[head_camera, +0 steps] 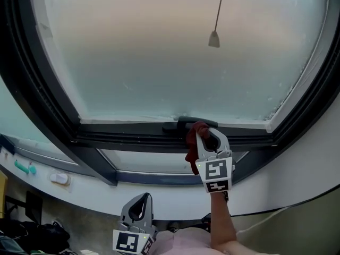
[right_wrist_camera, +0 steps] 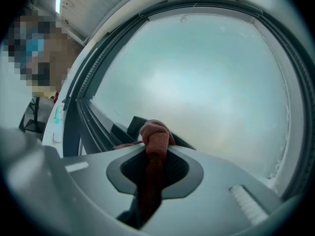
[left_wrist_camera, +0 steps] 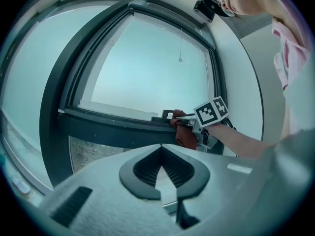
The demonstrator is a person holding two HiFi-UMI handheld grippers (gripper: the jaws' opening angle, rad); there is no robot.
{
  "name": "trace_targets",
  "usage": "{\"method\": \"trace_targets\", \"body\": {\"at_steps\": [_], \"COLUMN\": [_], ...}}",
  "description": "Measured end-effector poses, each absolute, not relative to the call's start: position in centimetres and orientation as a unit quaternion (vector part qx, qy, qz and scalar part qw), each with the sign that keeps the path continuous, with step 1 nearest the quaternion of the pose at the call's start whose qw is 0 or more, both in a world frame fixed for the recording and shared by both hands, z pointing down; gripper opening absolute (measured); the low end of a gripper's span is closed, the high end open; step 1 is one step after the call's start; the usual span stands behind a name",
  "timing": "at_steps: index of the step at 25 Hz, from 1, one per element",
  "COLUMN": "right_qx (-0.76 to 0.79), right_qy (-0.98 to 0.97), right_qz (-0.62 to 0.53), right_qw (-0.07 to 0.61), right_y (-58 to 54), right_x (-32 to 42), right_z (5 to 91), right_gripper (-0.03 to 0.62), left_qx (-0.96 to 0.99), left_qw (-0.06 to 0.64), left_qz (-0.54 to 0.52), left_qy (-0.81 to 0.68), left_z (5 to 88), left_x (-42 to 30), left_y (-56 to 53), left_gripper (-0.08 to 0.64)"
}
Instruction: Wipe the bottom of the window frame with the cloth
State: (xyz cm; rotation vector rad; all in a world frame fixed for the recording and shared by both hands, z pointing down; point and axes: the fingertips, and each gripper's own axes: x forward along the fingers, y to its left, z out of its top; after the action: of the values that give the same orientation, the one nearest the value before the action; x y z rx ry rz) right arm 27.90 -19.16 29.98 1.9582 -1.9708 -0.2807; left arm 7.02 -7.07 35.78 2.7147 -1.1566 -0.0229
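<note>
Cloth (right_wrist_camera: 155,136) reads as light, soft and limp, so judge it best pinched mid-bunch with a wad left proud of the tips. Your right claw (right_wrist_camera: 155,150) is clamped on it just so, the wad seemingly against the bottom frame (head_camera: 133,134) by the handle (head_camera: 186,124). It is rust-red, knit-textured and crumpled, with a tail hanging below; left claw (left_wrist_camera: 161,149) is closed on nothing, low and well apart.

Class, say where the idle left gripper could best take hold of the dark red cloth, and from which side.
Probably the dark red cloth's loose tail, from below: it hangs free under the right gripper, whose jaws clamp the bunched top.
</note>
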Motion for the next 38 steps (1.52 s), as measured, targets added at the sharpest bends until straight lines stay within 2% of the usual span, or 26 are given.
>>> {"method": "trace_targets", "body": {"at_steps": [6, 24, 38], "right_qx": [0.684, 0.689, 0.732], "right_qy": [-0.702, -0.701, -0.659], "right_qz": [-0.081, -0.046, -0.028], "right_qw": [0.181, 0.178, 0.169], "right_y": [-18.7, -17.9, -15.7], "right_x": [28.6, 30.6, 35.3], "right_z": [30.5, 30.7, 31.1], "right_gripper": [0.06, 0.058, 0.058], "left_qx": [0.924, 0.926, 0.934], "left_qw": [0.072, 0.072, 0.066], "left_qz": [0.014, 0.016, 0.02], "left_qy": [-0.374, -0.369, -0.35], "left_z": [35.5, 35.6, 35.4], "left_x": [8.6, 9.0, 9.5], "left_y": [-6.9, -6.9, -6.3], "left_gripper": [-0.005, -0.005, -0.005]}}
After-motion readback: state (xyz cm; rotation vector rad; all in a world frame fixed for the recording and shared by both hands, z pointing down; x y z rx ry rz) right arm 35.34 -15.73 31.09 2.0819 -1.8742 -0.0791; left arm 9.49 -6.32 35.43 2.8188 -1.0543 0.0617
